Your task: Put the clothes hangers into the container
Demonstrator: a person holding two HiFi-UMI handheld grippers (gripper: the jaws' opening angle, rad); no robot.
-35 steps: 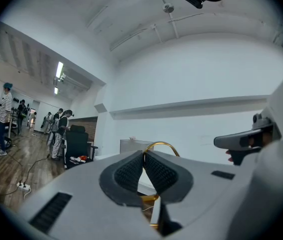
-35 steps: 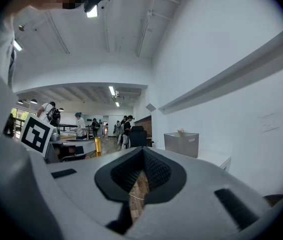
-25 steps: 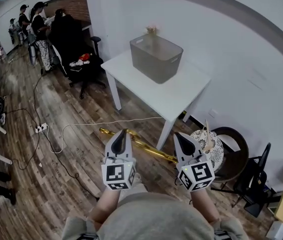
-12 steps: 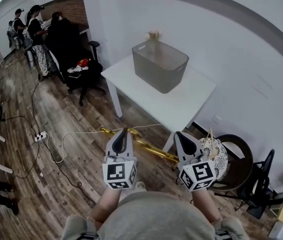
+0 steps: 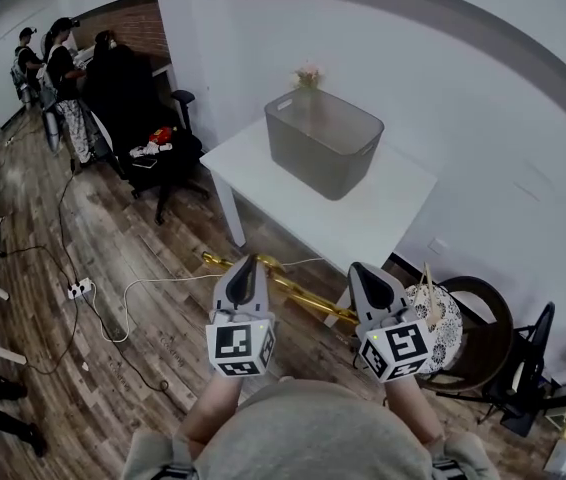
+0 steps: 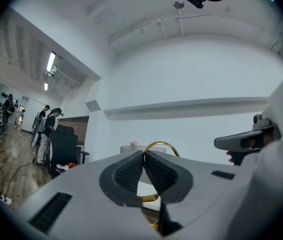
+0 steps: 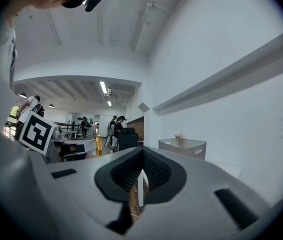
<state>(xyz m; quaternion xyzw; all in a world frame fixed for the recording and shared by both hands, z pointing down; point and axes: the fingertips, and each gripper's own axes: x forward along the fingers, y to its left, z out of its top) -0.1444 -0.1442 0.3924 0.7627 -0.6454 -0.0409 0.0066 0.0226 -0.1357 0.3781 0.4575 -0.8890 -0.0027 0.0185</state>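
Note:
The grey container (image 5: 323, 140) stands on a white table (image 5: 383, 208) ahead of me, and shows small in the right gripper view (image 7: 182, 146). My left gripper (image 5: 247, 265) is shut on a gold metal hanger (image 5: 303, 296); its hook (image 6: 157, 145) curves up just past the closed pads. The gold bar slants across the floor view between both grippers. My right gripper (image 5: 361, 273) is shut on what looks like a wooden hanger; a brown piece (image 7: 133, 204) shows under the jaws and a wooden tip (image 5: 428, 286) sticks up beside it. Both grippers hang short of the table's near edge.
A round patterned stool (image 5: 445, 318) and a dark chair (image 5: 518, 378) stand at the right. A black office chair (image 5: 158, 143) and several people (image 5: 58, 68) are at the far left. A white cable (image 5: 163, 283) and power strip (image 5: 80, 289) lie on the wood floor.
The table and container have shifted slightly right and grown in the head view as I stepped closer. Both grippers keep the same pose and hold.

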